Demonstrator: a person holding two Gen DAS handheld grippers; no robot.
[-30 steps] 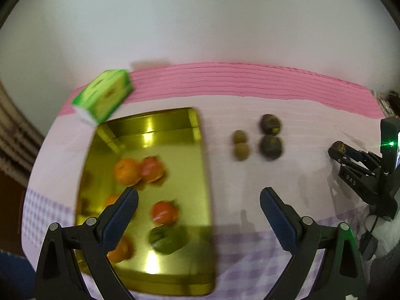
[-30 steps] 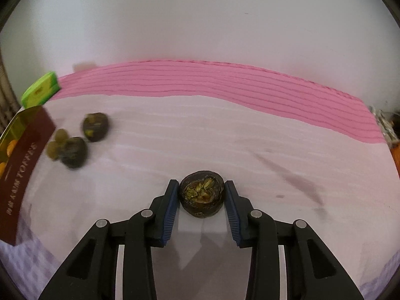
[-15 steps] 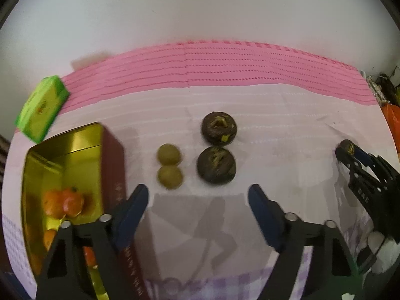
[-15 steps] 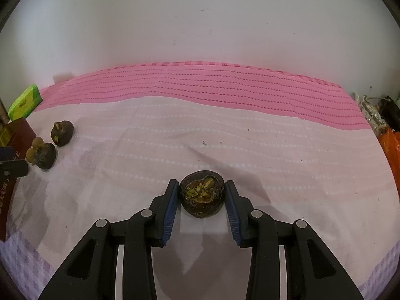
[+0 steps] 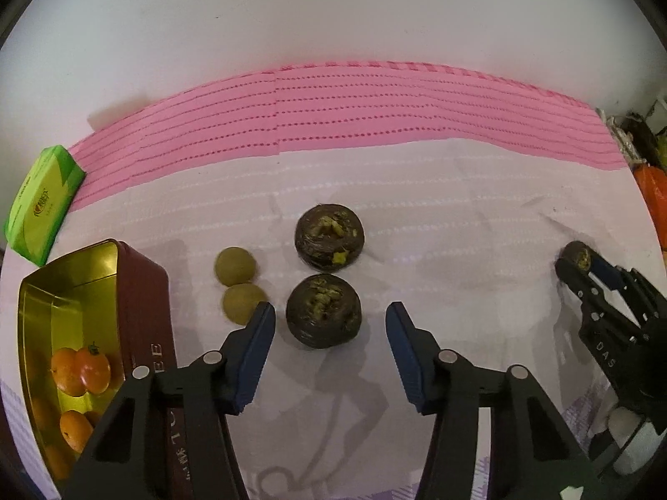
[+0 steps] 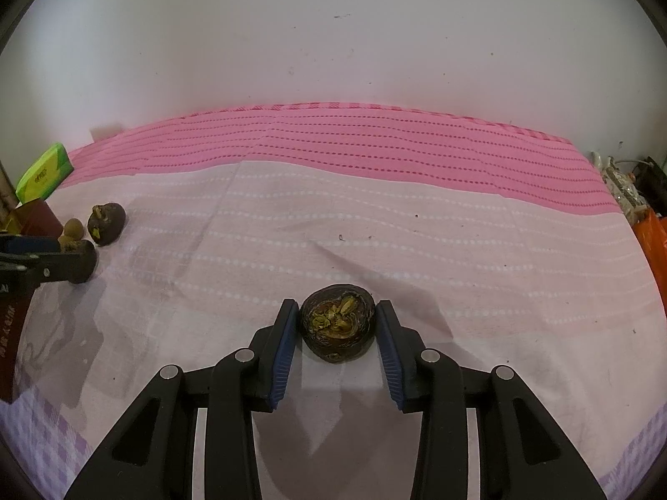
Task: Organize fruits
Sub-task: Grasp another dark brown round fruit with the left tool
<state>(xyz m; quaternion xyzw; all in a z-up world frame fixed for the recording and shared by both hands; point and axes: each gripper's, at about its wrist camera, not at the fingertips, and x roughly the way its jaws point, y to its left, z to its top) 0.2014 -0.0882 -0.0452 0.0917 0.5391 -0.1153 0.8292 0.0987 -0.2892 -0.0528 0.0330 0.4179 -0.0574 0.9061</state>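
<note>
Two dark mangosteens are being handled at once: one [image 6: 337, 329] is clamped between the fingers of the right gripper [image 6: 337, 333], low over the cloth-covered bench [image 6: 375, 229], while the left gripper [image 5: 329, 333], angled steeply downward, has just been closing around a second mangosteen [image 5: 323, 310] without touching, presumably for sorting beside the gold tin [image 5: 62, 275] of orange fruits [image 5: 79, 371]

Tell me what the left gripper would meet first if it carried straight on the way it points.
Most likely the nearer dark fruit, which already sits between the open jaws of the left gripper, untouched as they have just been closing. Depth is hard to judge.
</note>
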